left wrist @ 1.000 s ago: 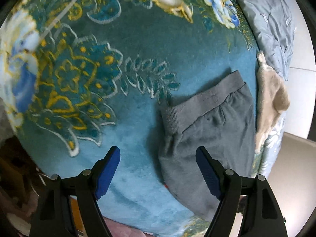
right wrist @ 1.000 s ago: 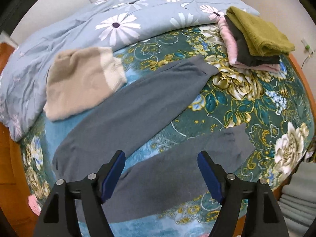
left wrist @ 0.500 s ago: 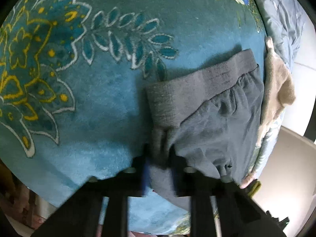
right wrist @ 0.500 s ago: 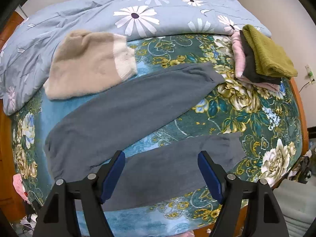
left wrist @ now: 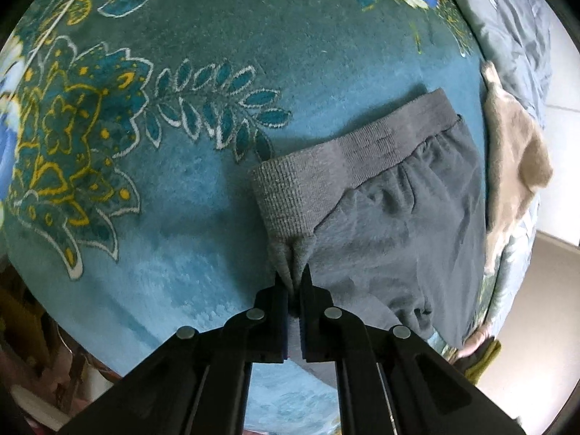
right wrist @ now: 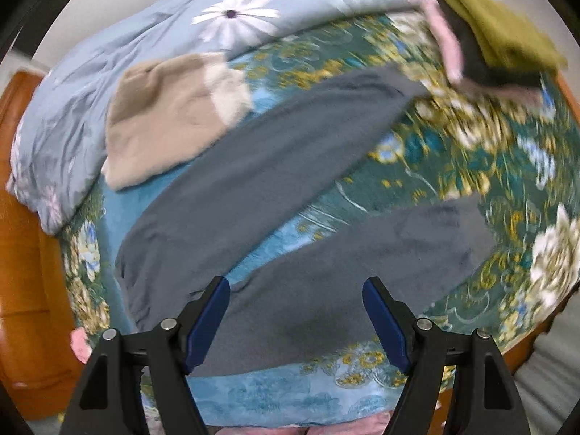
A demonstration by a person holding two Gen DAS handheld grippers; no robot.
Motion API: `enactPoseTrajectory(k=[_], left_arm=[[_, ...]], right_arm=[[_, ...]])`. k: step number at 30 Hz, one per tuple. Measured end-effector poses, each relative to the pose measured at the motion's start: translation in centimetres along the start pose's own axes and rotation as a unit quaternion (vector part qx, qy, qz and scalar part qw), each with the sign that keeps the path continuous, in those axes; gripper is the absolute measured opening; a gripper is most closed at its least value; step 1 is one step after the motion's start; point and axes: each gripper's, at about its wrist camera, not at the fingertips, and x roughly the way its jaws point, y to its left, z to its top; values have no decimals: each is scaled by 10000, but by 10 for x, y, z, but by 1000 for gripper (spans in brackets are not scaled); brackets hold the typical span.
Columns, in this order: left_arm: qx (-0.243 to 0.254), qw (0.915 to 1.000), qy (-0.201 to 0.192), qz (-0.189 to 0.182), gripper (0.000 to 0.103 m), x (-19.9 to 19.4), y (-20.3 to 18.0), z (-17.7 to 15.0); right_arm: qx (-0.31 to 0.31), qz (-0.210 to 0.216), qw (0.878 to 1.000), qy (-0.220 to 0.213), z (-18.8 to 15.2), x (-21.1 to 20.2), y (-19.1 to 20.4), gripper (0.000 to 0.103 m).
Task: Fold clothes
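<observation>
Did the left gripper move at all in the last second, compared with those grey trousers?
Yes. The left gripper came forward to the grey trousers on the teal blanket and closed, now pinching fabric just below the ribbed waistband.

We are seeing the left hand-held gripper [left wrist: 294,282] showing matte black angular arms with round silver rivets at the pivots. The right hand-held gripper [right wrist: 296,320] is wearing the same black frame and rivets, with blue pads [right wrist: 208,322] lining its fingers.
</observation>
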Motion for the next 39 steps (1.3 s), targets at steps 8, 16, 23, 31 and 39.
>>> enactPoseTrajectory(k=[8, 16, 23, 31, 39], left_arm=[[-314, 9983, -453, 195, 4, -17, -26, -21], [-437, 9944, -754, 605, 4, -16, -29, -29], [-630, 9913, -936, 676, 4, -25, -21, -39], [-756, 9920, -791, 634, 7, -12, -1, -31], [-893, 9933, -516, 530, 39, 10, 21, -26]], right_arm=[[1724, 351, 9844, 67, -19, 32, -151, 79], [2903, 416, 9557, 238, -31, 79, -259, 73], [3047, 486, 9496, 559, -31, 119, -276, 56], [3233, 319, 9441, 551, -32, 136, -271, 30], [3164, 522, 9466, 330, -40, 124, -249, 5]])
